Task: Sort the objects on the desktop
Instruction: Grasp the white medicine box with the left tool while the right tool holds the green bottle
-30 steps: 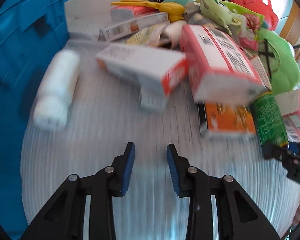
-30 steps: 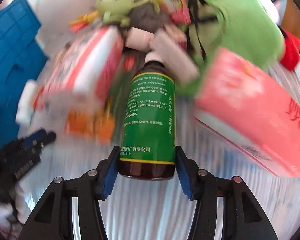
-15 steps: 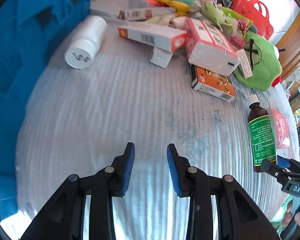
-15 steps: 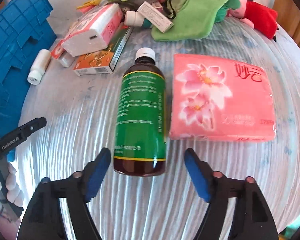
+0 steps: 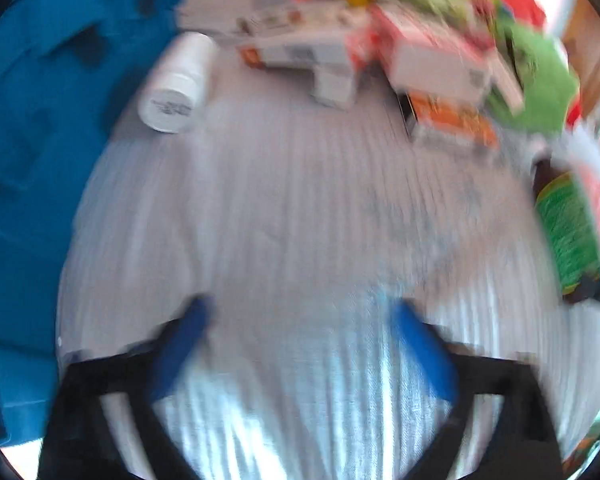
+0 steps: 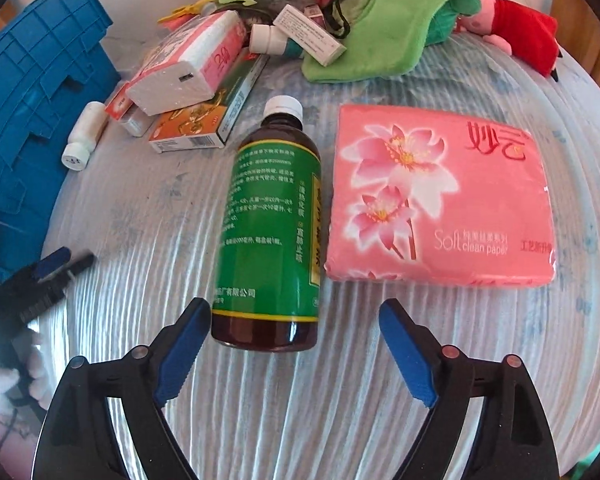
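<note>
A brown bottle with a green label lies on the white striped table cover, cap pointing away, beside a pink tissue pack. My right gripper is opening. The bottle's base sits between the jaws, close to the left pad and apart from the right one. In the blurred left wrist view my left gripper is opening wide over bare cover with nothing between its fingers. The same bottle shows at that view's right edge. A white pill bottle lies ahead to the left.
A blue crate stands along the left side. At the back lies a heap of medicine boxes, an orange box, a green plush and other toys. My left gripper and a gloved hand show at far left.
The right jaws let go of the bottle and spread; it now lies on the cover beside the pink pack. The left jaws went from narrow to wide, and that view shifted and blurred.
</note>
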`<state>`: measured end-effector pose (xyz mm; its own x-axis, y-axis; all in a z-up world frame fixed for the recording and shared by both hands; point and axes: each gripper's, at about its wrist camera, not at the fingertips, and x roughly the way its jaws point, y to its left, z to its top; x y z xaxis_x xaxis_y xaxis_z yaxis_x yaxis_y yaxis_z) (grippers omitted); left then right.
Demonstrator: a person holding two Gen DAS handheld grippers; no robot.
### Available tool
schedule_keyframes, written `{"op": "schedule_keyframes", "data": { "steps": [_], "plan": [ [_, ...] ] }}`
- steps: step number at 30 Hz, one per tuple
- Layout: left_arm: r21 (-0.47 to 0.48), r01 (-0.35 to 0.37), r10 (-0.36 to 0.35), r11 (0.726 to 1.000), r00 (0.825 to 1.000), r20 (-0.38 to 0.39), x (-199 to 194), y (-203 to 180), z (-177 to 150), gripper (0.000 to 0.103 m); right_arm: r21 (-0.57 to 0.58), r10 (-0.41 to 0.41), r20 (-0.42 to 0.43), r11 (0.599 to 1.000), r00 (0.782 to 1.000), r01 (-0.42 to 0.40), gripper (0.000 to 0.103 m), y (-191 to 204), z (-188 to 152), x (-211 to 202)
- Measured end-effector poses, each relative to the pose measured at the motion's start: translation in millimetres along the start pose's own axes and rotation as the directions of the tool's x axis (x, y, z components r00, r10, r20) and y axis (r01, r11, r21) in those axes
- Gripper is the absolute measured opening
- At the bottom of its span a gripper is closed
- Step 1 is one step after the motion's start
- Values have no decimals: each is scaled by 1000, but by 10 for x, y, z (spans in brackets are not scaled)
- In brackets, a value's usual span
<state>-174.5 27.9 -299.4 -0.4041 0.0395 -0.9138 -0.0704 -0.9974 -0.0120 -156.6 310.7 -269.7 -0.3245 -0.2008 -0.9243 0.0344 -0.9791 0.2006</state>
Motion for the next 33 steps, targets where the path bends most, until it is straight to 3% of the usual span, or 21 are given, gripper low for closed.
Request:
{"op": "schedule_keyframes", "data": {
  "steps": [2, 4, 7, 9, 10, 14, 18, 22, 26, 29, 30, 31, 32, 33],
  "plan": [
    [-47, -7, 7, 999, 1000, -7, 15, 12, 57, 102, -5, -1, 4, 1000, 1000, 1, 89, 12, 36, 5],
    [-49, 7, -6, 999, 1000, 14, -20, -31, 128, 83, -6, 2, 8, 1000, 1000, -2, 89, 27, 75, 30],
    [-12, 15, -14, 1000, 998, 61, -127, -184, 300, 83, -15, 4, 18, 1000, 1000, -4, 84, 69, 154, 69],
    [9, 21, -22, 1000, 995, 93, -203, -287, 445, 83, -22, 4, 29, 1000, 1000, -3, 58, 100, 214, 100],
    [13, 27, -28, 1000, 994, 105, -231, -334, 524, 83, -13, 15, 27, 1000, 1000, -15, 51, 95, 253, 124],
    [16, 45, -47, 999, 988, 147, -231, -552, 966, 83, -1, -20, 44, 1000, 999, 20, 51, 64, 438, 188],
    [24, -18, 13, 1000, 986, 167, -115, -641, 1258, 83, 23, -10, 48, 1000, 999, 9, 51, -73, 661, 240],
    [-6, -65, 65, 998, 986, 150, 77, -386, 1390, 83, 19, -15, 56, 1000, 998, 14, 52, -153, 817, 274],
    [-4, -51, 51, 999, 991, 123, 356, -227, 1534, 83, 15, -25, 60, 1000, 998, 25, 52, -209, 973, 334],
    [28, -48, 44, 998, 993, 109, 528, -251, 1618, 81, 14, -33, 67, 999, 997, 32, 59, -225, 1073, 363],
    [36, -39, 35, 999, 993, 111, 560, -266, 1626, 69, 16, -25, 76, 1000, 997, 23, 68, -229, 1107, 354],
    [39, -28, 24, 999, 994, 106, 584, -281, 1623, 48, 14, -21, 83, 1000, 996, 20, 74, -226, 1133, 347],
    [39, -11, 8, 999, 996, 89, 616, -292, 1612, 39, 9, -26, 89, 1000, 996, 25, 80, -218, 1162, 345],
    [29, 16, -18, 999, 995, 101, 615, -302, 1601, 31, 4, -36, 89, 999, 995, 36, 80, -208, 1193, 357]
  ]
}}
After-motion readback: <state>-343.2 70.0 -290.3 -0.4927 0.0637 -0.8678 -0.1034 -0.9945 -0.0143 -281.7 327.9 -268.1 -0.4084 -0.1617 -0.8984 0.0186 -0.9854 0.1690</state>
